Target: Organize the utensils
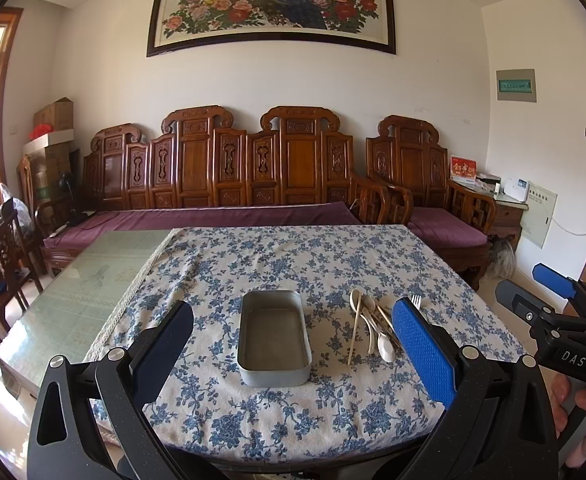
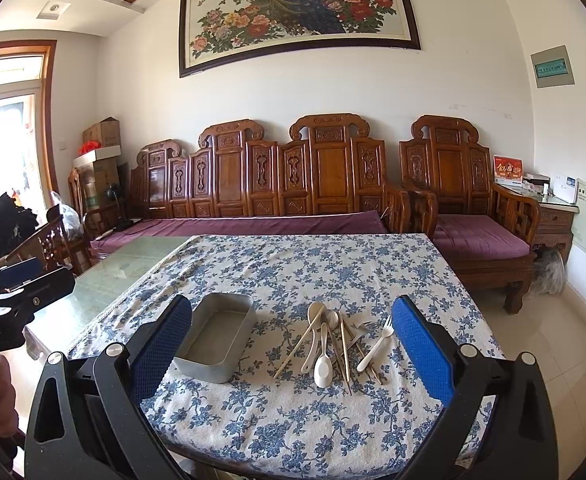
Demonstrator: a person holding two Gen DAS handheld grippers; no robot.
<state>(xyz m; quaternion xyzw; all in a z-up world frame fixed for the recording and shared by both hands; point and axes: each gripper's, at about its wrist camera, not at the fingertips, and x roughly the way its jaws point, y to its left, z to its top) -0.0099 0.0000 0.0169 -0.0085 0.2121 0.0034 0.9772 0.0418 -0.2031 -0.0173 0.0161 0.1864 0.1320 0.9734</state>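
Rectangular grey metal tray [image 1: 274,336] sits on blue-floral tablecloth [image 1: 293,256]; heap of white spoons, fork and chopsticks [image 2: 339,344] just right of it.

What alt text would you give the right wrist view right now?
An open right gripper hovers over a blue-floral tablecloth, framing an empty metal tray on the left and a loose pile of spoons, chopsticks and a fork beside it. The left gripper shows at the left edge; a carved wooden sofa stands behind.
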